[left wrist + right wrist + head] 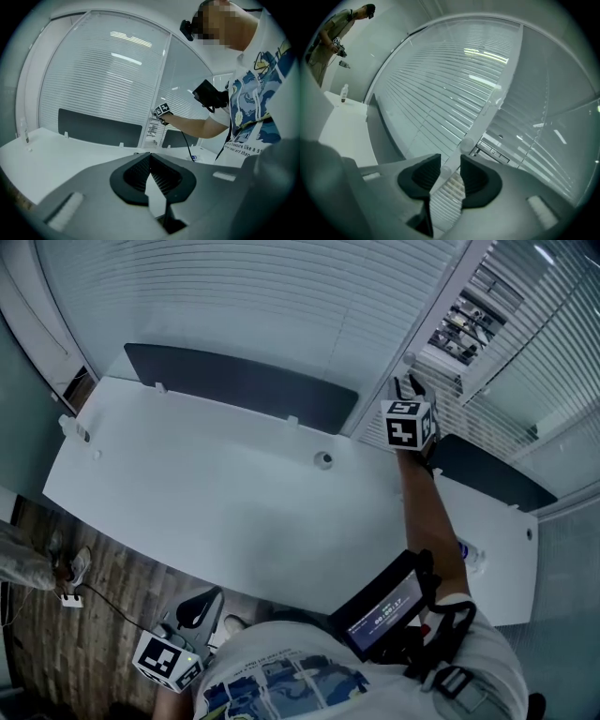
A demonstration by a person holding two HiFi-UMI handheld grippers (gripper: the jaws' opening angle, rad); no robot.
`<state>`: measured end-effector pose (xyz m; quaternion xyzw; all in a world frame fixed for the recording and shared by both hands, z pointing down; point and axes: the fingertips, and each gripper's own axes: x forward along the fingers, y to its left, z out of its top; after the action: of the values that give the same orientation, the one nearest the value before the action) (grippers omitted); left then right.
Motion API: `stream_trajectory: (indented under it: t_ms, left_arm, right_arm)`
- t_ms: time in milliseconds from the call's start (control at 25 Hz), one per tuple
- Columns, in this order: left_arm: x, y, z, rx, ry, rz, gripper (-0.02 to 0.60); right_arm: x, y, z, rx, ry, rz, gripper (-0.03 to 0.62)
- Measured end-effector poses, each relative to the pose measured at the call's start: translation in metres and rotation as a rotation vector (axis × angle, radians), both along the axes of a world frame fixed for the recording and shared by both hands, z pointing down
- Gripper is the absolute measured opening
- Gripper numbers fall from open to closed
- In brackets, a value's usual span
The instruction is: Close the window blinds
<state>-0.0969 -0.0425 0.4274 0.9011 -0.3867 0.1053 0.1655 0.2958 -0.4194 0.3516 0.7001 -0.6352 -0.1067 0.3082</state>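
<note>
Nearest the person, the left gripper hangs low at the near edge of the white desk. Its jaws are pressed together at the tips with nothing between them, and it is well apart from the window.

Farther in, one water bottle stands on the desk by the outstretched right arm. Two dark divider panels line the desk's far edge, one left and one right of the window post.

At the far side, the right gripper reaches across the desk to that post. One tilt wand, pale and translucent, hangs just in front of the post. Its long axis runs up and down along the post and passes straight through the gap between the jaws. The pads sit close on either side of it, so it reads as gripped.

Two blinds hang there. The left one looks nearly shut, while the right one has open slats beside the post that show the room beyond.

The coming move likely turns on that alignment: the wand lies along the jaw gap, so it can be twisted about its own length, and only the right gripper is in reach.
</note>
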Motion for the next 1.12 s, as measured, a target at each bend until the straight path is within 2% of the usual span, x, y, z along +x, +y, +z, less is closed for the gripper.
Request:
stream_trajectory:
  t_ms: [440,640,800,1120]
  left_arm:
    - [0.010,-0.012,-0.004,0.022,0.006,0.113,0.005]
    - [0.013,-0.010,-0.011,0.041,0.020,0.176,0.005]
    - [0.012,-0.005,-0.008,0.040,0.026,0.231,0.005]
    - [-0.014,0.012,-0.006,0.069,0.025,0.335,0.005]
  right_arm:
    - [-0.059,0.099,0.038,-0.072,-0.165,-0.163,0.108]
    - [-0.096,0.160,0.048,-0.099,-0.224,-0.219,0.048]
    - [-0.117,0.205,0.061,-0.117,-0.258,-0.233,0.006]
    - [-0.163,0.287,0.070,-0.125,-0.347,-0.230,0.003]
